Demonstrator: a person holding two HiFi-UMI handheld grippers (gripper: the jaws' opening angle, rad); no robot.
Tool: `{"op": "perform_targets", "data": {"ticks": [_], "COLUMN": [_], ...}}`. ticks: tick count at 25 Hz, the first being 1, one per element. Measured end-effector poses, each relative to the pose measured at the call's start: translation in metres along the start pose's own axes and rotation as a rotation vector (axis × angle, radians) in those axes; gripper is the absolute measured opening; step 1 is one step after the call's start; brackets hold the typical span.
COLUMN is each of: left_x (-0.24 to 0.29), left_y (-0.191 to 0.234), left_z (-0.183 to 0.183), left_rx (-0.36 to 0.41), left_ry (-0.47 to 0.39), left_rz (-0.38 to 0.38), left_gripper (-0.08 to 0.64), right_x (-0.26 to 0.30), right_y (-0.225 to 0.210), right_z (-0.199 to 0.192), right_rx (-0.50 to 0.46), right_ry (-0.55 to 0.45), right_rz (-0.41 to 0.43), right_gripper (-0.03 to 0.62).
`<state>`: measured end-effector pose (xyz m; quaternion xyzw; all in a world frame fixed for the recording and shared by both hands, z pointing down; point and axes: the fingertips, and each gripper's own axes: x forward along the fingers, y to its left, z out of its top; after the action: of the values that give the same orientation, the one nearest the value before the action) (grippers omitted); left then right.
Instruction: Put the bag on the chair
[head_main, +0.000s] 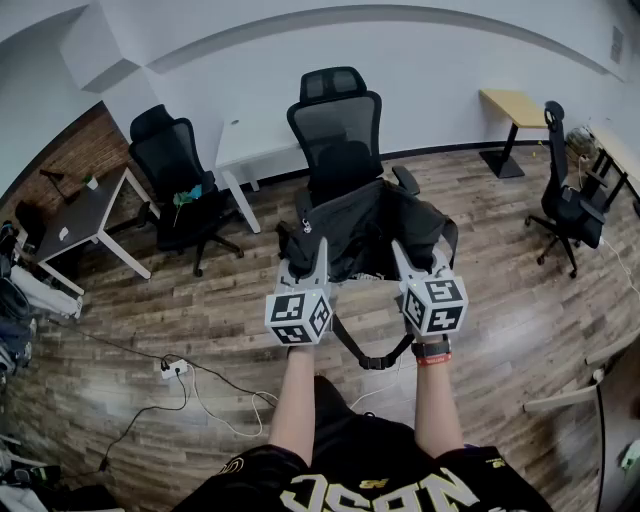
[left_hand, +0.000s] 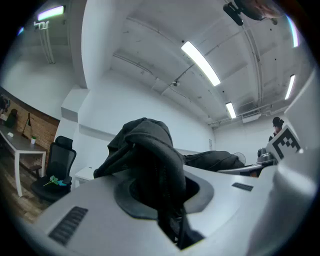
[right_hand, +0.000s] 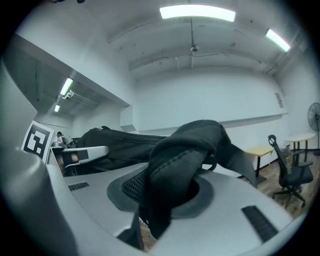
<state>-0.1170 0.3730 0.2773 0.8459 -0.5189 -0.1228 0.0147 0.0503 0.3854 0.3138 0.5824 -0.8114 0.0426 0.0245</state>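
Note:
A black bag (head_main: 365, 235) hangs in the air between both grippers, in front of a black office chair (head_main: 337, 125) with a mesh back. My left gripper (head_main: 305, 262) is shut on black fabric of the bag's left side (left_hand: 150, 165), which fills its jaws. On the bag's right side, my right gripper (head_main: 410, 262) is shut on a padded fold (right_hand: 180, 165). A strap with a buckle (head_main: 372, 360) dangles below the bag. The chair's seat is hidden behind the bag.
A second black chair (head_main: 175, 170) stands left, beside a dark table (head_main: 85, 215) and a white desk (head_main: 245, 150). A third chair (head_main: 565, 205) and wooden desks (head_main: 515, 105) are at the right. Cables and a power strip (head_main: 172, 370) lie on the wooden floor.

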Motion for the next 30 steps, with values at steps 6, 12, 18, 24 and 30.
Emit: {"op": "perform_targets", "data": {"ticks": [6,12,18,24,30], "left_x": [0.002,0.041,0.126,0.208,0.259], "left_y": [0.013,0.036,0.091,0.144,0.172], "left_z": [-0.005,-0.039,-0.056,-0.056,-0.078], "left_rx": [-0.009,-0.021,-0.054,-0.091,-0.120], "left_ry": [0.023,0.065,0.089,0.115,0.137], "left_rz": [-0.008,-0.043,-0.075,-0.118,-0.135], "left_gripper": [0.077,0.077,0.078,0.078,0.078], "right_x": [0.008,0.054,0.146,0.229,0.281], "right_y": [0.009,-0.008,-0.032,-0.048,-0.068], "right_z": [-0.009,-0.039,-0.039,-0.018,-0.022], "right_rx": [0.018,0.100,0.139,0.167,0.190], "right_ry": [-0.010,0.023,0.053,0.066,0.088], "right_rz": [0.011,-0.018,-0.033,-0.083,-0.115], "right_gripper": [0.112,0.114,0.117,0.114,0.110]}}
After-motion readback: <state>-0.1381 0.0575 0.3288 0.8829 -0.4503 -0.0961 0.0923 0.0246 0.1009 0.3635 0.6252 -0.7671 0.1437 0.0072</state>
